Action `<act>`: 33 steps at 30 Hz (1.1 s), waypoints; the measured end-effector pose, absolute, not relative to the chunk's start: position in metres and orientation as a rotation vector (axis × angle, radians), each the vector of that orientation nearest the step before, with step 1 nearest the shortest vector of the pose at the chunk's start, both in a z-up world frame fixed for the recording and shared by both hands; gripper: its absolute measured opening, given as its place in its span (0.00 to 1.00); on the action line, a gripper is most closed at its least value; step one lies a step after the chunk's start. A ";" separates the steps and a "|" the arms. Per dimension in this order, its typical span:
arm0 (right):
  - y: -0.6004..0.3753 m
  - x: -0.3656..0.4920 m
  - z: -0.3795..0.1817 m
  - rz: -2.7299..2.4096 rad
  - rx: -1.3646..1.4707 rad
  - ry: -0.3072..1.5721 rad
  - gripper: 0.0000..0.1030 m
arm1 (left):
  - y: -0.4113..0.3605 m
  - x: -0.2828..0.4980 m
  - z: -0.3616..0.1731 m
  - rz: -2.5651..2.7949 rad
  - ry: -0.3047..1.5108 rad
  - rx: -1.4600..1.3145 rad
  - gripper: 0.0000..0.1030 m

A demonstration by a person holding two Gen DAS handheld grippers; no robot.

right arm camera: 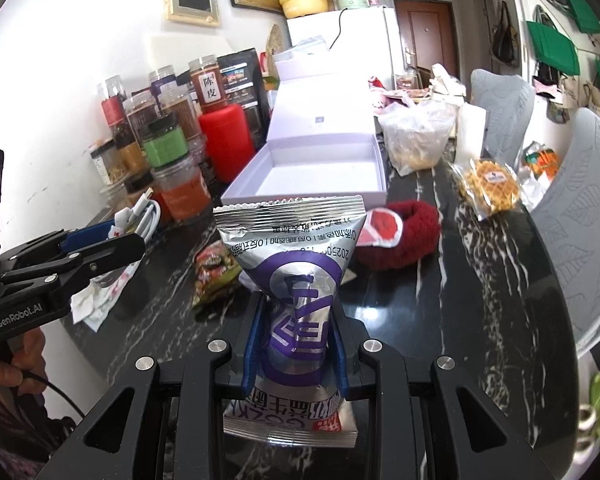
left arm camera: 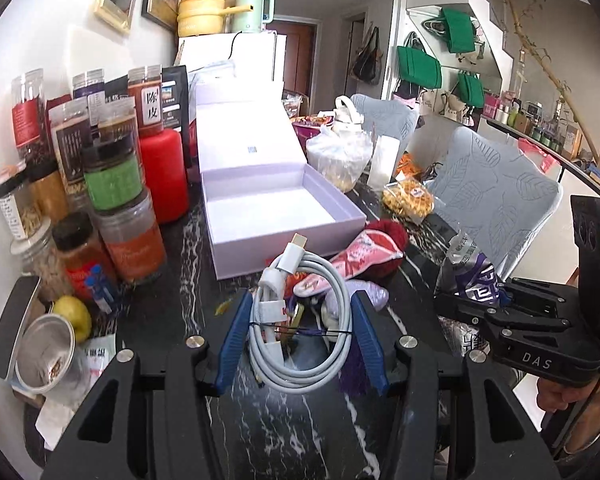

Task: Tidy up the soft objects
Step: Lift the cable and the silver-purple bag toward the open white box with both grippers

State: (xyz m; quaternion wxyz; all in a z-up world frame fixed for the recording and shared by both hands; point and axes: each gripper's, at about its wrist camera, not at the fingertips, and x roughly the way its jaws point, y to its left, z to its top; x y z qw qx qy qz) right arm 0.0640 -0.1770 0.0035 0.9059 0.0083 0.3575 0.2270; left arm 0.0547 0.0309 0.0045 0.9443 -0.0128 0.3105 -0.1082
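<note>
My left gripper (left arm camera: 298, 318) is shut on a coiled white cable (left arm camera: 300, 320), held above the dark marble table; it also shows in the right wrist view (right arm camera: 142, 216). My right gripper (right arm camera: 296, 312) is shut on a silver and purple snack pouch (right arm camera: 296, 264), also seen in the left wrist view (left arm camera: 474, 272). An open white box (left arm camera: 276, 208) stands ahead of both, empty inside (right arm camera: 320, 168). A red knitted ring (right arm camera: 404, 240) and a pink and red pouch (left arm camera: 360, 256) lie just before the box.
Jars and bottles (left arm camera: 112, 184) crowd the left wall side. A green snack packet (right arm camera: 214, 276), a waffle bag (right arm camera: 490, 188) and a plastic bag (right arm camera: 418, 140) lie on the table. Grey chairs (left arm camera: 496, 196) stand at the right edge. A metal cup (left arm camera: 46, 352) sits at the left.
</note>
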 end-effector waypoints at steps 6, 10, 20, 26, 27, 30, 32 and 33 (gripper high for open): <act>-0.177 0.083 0.018 0.478 0.017 0.718 0.28 | 0.028 0.077 0.021 -0.233 0.593 -0.030 0.49; -0.177 0.098 0.030 0.487 0.018 0.700 0.28 | 0.023 0.093 0.036 -0.239 0.552 -0.021 0.49; -0.171 0.137 0.070 0.491 -0.032 0.631 0.28 | 0.016 0.133 0.065 -0.252 0.504 -0.011 0.49; -0.161 0.160 0.080 0.519 -0.019 0.597 0.25 | 0.015 0.156 0.077 -0.244 0.461 -0.001 0.49; -0.159 0.168 0.079 0.534 -0.010 0.604 0.25 | 0.015 0.160 0.079 -0.245 0.457 -0.002 0.49; -0.153 0.184 0.081 0.551 -0.010 0.603 0.25 | 0.015 0.175 0.079 -0.244 0.460 -0.005 0.49; -0.149 0.196 0.083 0.554 -0.017 0.597 0.25 | 0.017 0.186 0.079 -0.235 0.464 -0.007 0.49; -0.147 0.202 0.085 0.554 -0.021 0.594 0.25 | 0.019 0.193 0.079 -0.231 0.463 -0.009 0.49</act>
